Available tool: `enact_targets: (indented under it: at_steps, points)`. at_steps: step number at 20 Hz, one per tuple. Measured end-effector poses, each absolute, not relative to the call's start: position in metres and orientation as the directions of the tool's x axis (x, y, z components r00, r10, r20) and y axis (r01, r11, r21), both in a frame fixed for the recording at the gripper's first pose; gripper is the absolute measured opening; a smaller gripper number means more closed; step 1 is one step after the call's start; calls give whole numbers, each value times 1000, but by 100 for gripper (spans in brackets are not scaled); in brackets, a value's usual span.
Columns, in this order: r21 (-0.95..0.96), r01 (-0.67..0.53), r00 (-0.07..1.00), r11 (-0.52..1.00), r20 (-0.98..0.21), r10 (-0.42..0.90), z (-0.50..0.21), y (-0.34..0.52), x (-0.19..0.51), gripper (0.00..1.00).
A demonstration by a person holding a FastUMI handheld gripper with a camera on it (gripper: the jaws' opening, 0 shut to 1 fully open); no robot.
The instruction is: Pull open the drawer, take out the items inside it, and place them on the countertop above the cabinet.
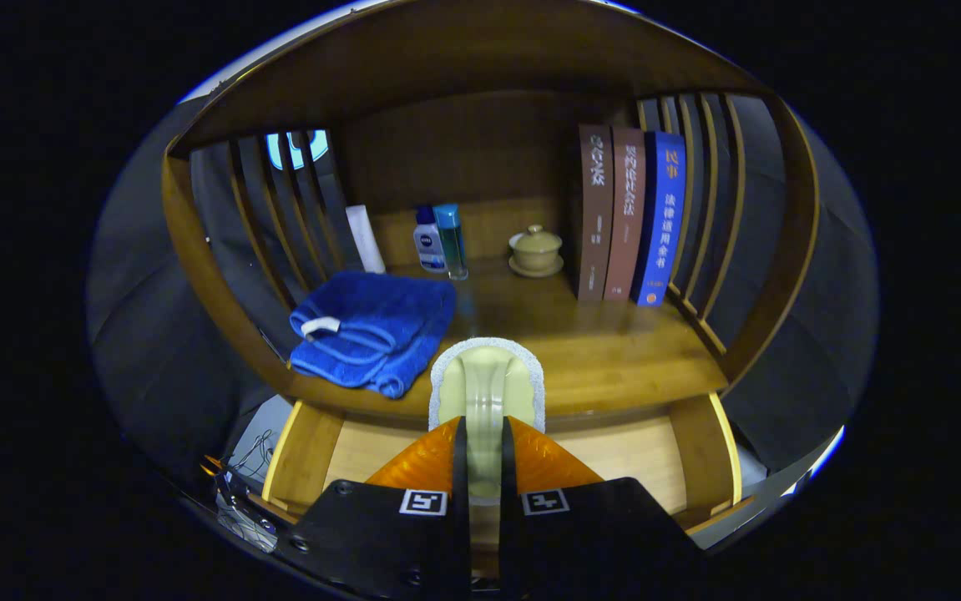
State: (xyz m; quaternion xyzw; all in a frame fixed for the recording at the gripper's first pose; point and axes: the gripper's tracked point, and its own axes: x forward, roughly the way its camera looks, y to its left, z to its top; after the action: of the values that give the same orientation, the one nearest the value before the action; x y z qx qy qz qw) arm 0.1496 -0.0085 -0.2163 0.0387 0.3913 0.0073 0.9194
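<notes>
My claw is clamped nearly closed on a pale scrubbing brush, both fingers pressing its upright handle, its white-edged head ahead of my fingertips. I hold it above the open drawer, at the front lip of the wooden countertop. On that countertop, a folded blue towel lies left of the brush; behind it stand two bottles, a lidded tea cup and three books.
</notes>
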Motion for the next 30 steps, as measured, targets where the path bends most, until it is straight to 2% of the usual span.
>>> enact_targets:
  at_steps: [7, 12, 16, 19, 22, 26, 29, 30]
  points:
    - [98, 65, 657, 993, -753, 31, -239, -15, 226, 18]
    - [67, 84, 602, 994, -798, 3, -271, -23, 253, 18]
    - [30, 61, 598, 998, -801, -12, -277, -23, 265, 18]
    - [40, 54, 595, 998, -804, 0, -281, -17, 271, 25]
    - [38, 62, 608, 997, -794, -7, -276, -19, 272, 70]
    - [45, 71, 635, 996, -772, -10, -263, -19, 266, 76]
    - [53, 70, 655, 996, -756, -5, -252, -17, 255, 89]
    - [58, 69, 661, 996, -751, -2, -249, -14, 249, 100]
